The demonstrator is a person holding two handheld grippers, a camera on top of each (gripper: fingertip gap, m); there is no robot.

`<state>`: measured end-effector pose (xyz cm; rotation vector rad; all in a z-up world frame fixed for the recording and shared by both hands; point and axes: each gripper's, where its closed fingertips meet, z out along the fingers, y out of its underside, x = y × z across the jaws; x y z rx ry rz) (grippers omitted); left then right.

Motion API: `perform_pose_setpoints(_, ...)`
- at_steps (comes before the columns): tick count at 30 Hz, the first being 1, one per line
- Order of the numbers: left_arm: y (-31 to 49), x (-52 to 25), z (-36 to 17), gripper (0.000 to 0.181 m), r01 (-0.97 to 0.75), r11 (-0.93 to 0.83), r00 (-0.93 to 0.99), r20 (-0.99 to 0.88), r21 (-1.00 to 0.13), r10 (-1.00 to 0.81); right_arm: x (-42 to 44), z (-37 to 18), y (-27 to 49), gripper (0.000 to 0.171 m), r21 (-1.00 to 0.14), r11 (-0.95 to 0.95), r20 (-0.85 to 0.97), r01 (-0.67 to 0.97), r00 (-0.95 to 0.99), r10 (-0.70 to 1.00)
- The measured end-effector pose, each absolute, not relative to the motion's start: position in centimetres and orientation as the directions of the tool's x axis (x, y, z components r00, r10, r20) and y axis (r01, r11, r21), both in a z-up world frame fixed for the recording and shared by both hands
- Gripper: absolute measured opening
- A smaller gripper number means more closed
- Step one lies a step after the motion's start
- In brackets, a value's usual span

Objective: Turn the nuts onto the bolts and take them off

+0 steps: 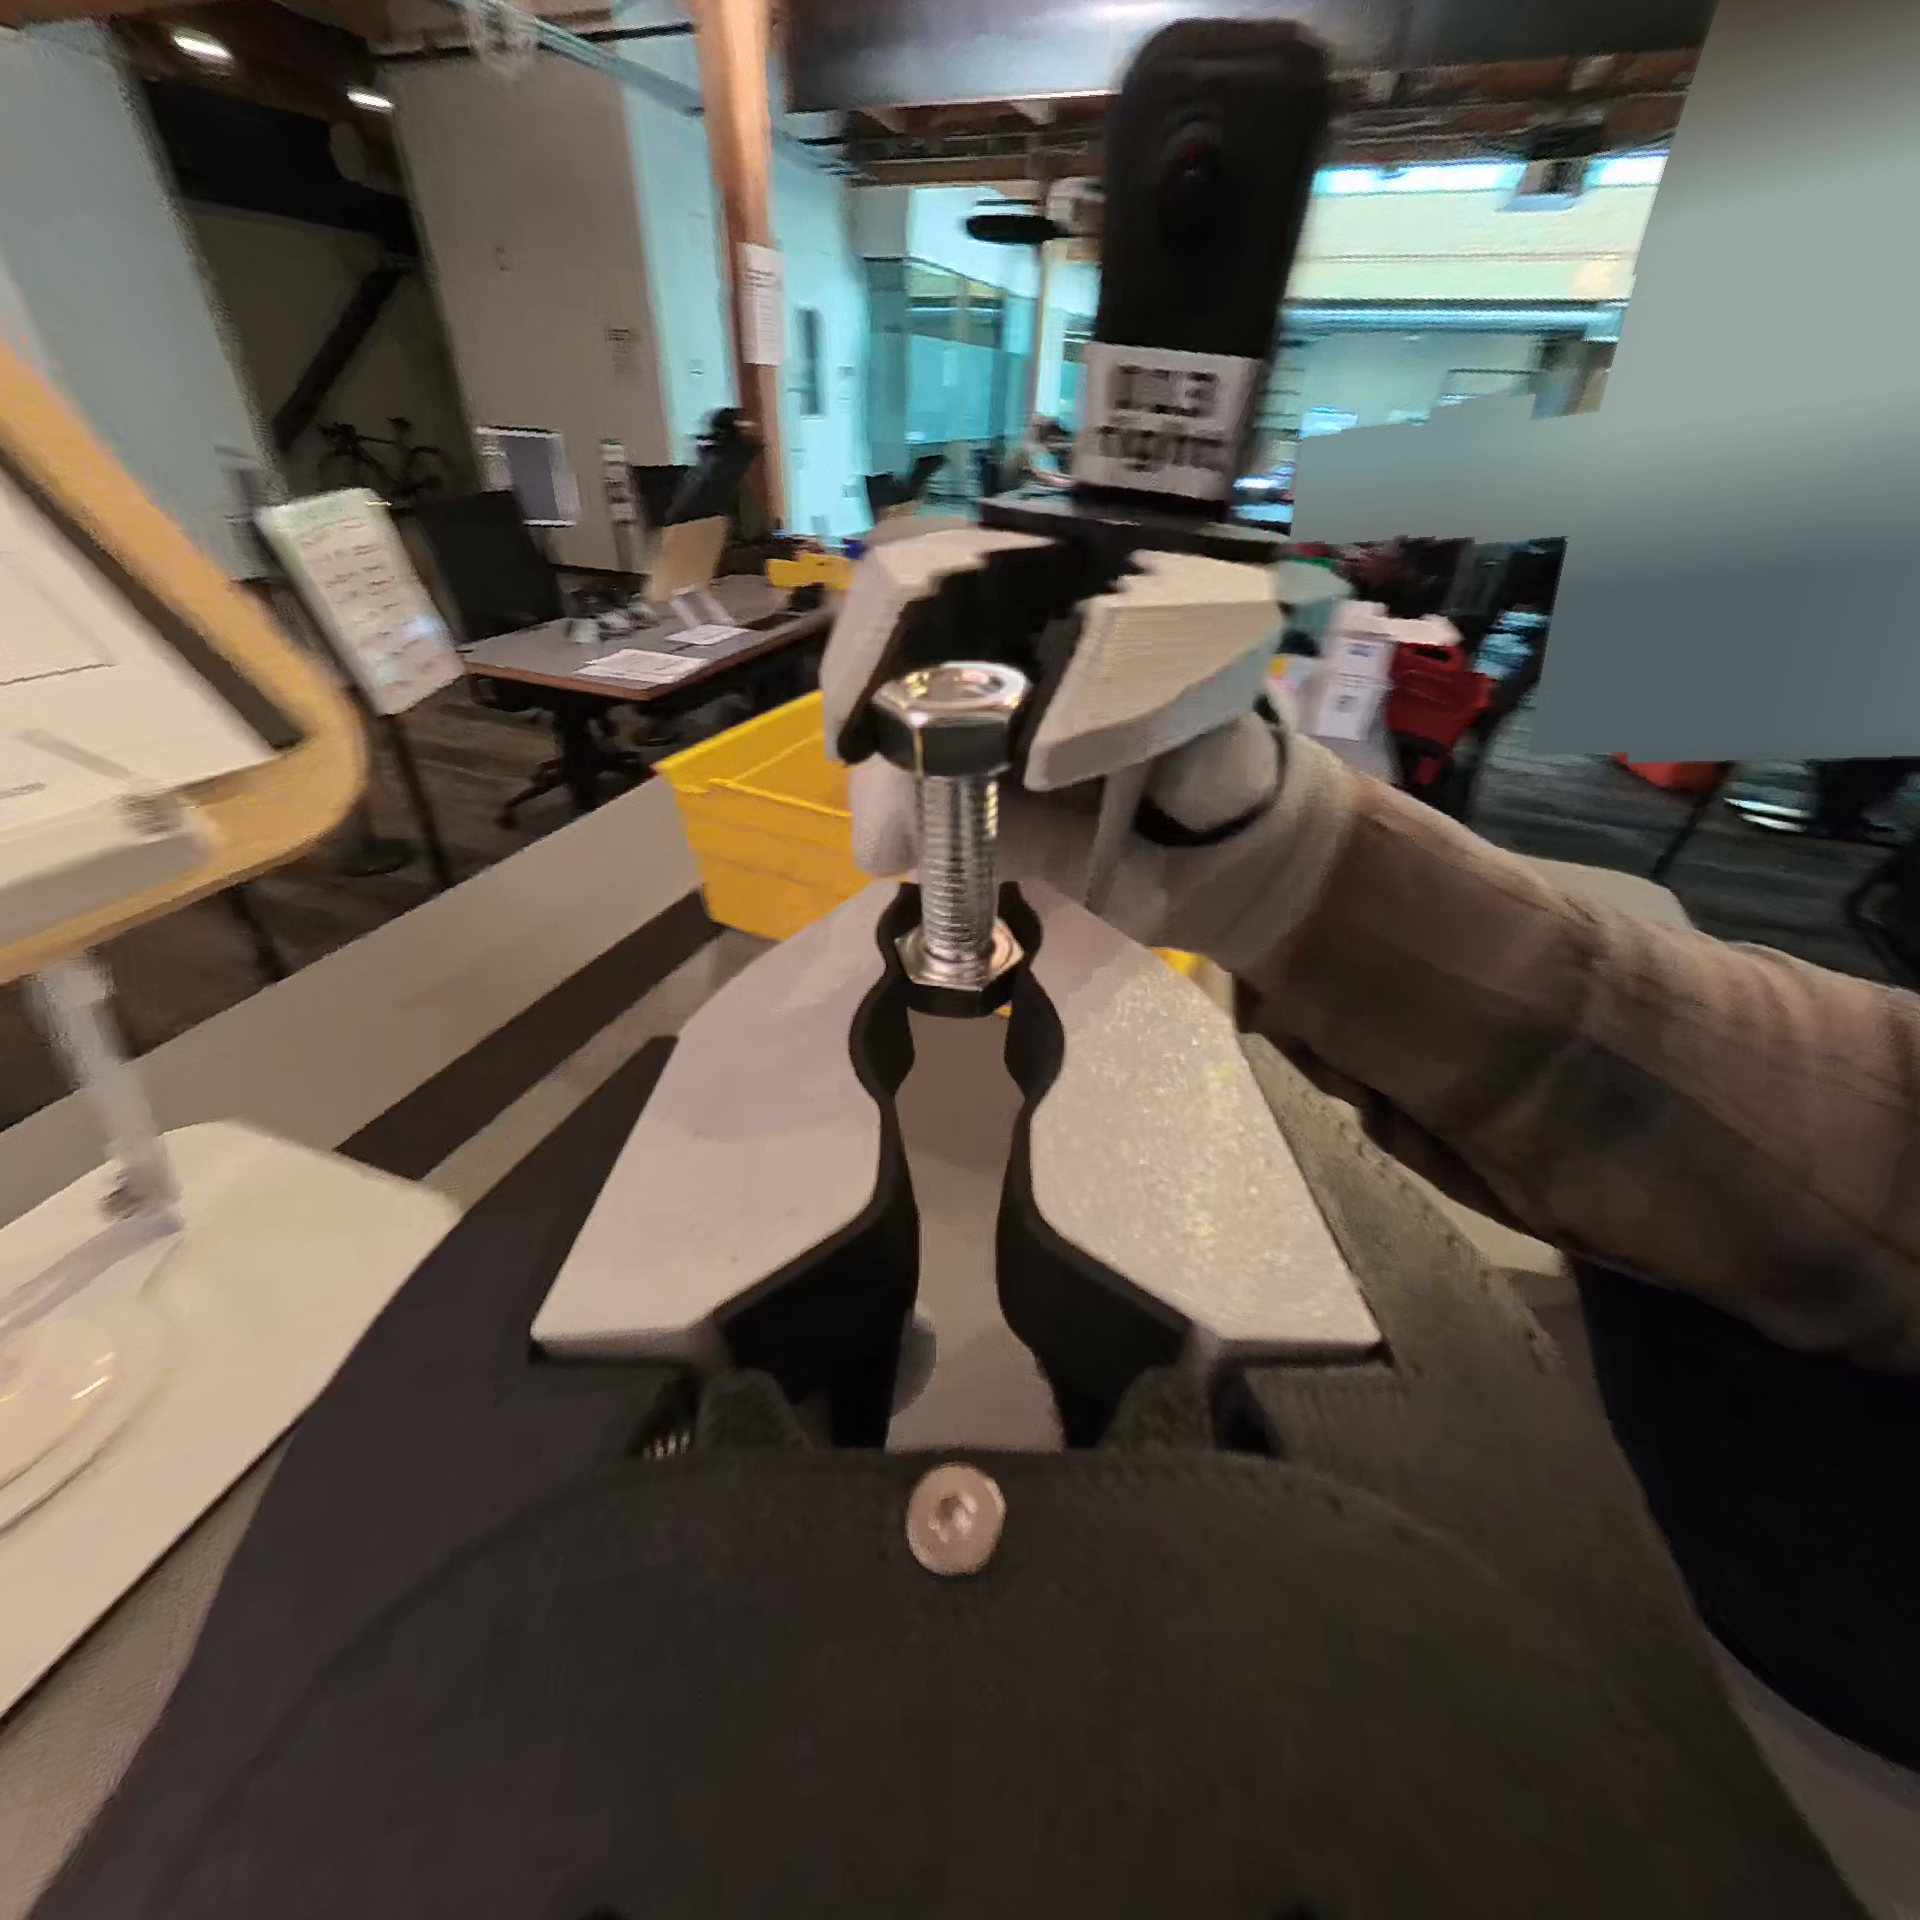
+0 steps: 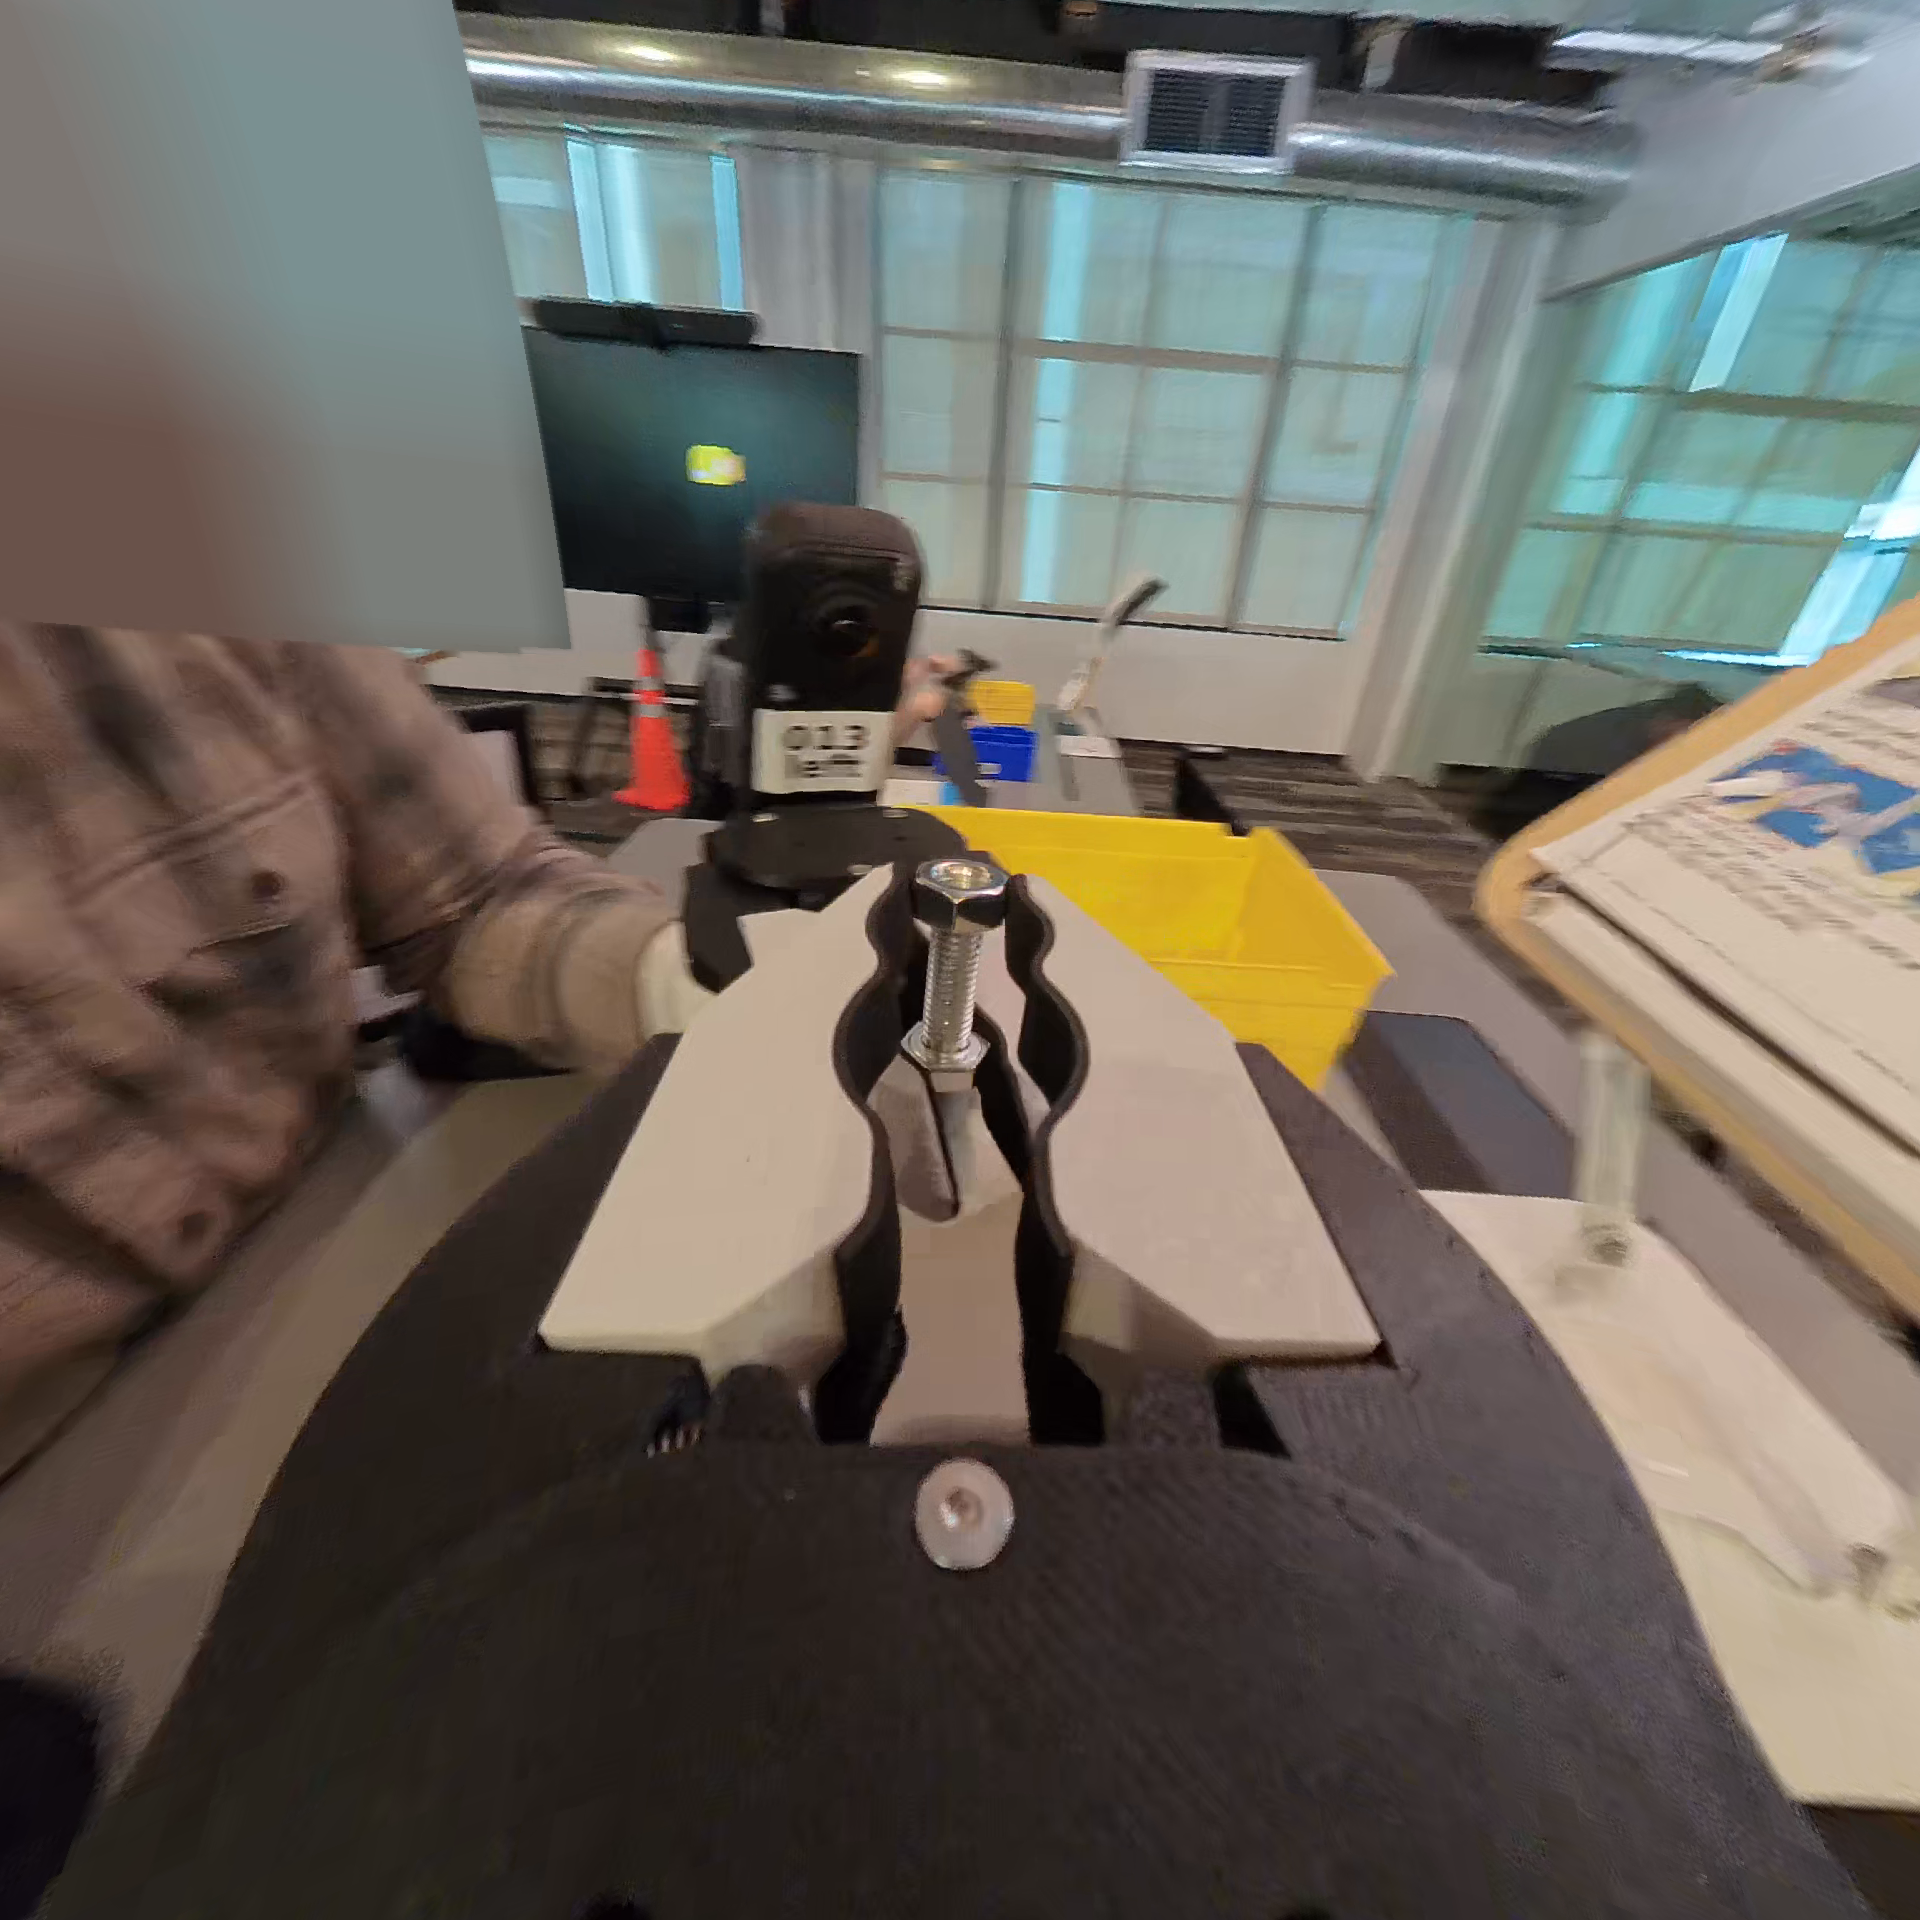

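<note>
Left hand-held gripper (image 1: pixel 956 987) and right hand-held gripper (image 2: pixel 961 914), tips together, both clamped, gloved hand (image 1: pixel 1195 831) behind.

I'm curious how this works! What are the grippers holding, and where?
The left gripper pinches the nut by its sides; the right gripper grips the bolt by its hex head.

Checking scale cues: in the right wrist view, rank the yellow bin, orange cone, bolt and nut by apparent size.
1. yellow bin
2. bolt and orange cone: these look about alike, and the bolt is far nearer the camera, so they are left unranked
3. nut, threaded on the bolt
</note>
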<state>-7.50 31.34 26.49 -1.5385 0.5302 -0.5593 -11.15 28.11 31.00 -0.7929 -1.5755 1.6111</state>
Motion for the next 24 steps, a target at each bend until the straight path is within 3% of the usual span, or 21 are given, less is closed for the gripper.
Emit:
perform_pose_setpoints(5, 27.5, -2.3, 26.5, 0.014, 0.020, -0.018, 0.530, 0.026, -1.000, -0.848, -6.1, 30.8, 25.2, 0.016, -0.998, -0.022, 0.026, -0.051, -0.769, 0.639)
perform_pose_setpoints(12, 23.4, 1.7, 25.7, 0.015, 0.028, -0.027, 0.280, 0.034, -0.999, -0.959, -2.3, 30.1, 21.7, 0.016, -0.999, -0.052, -0.008, -0.012, -0.931, 0.364)
perform_pose_setpoints(24, 23.3, 1.4, 25.9, 0.015, 0.043, -0.039, 0.261, 0.049, -0.998, -0.964, -2.5, 30.2, 21.6, 0.016, -0.997, -0.072, 0.000, -0.028, -0.936, 0.353)
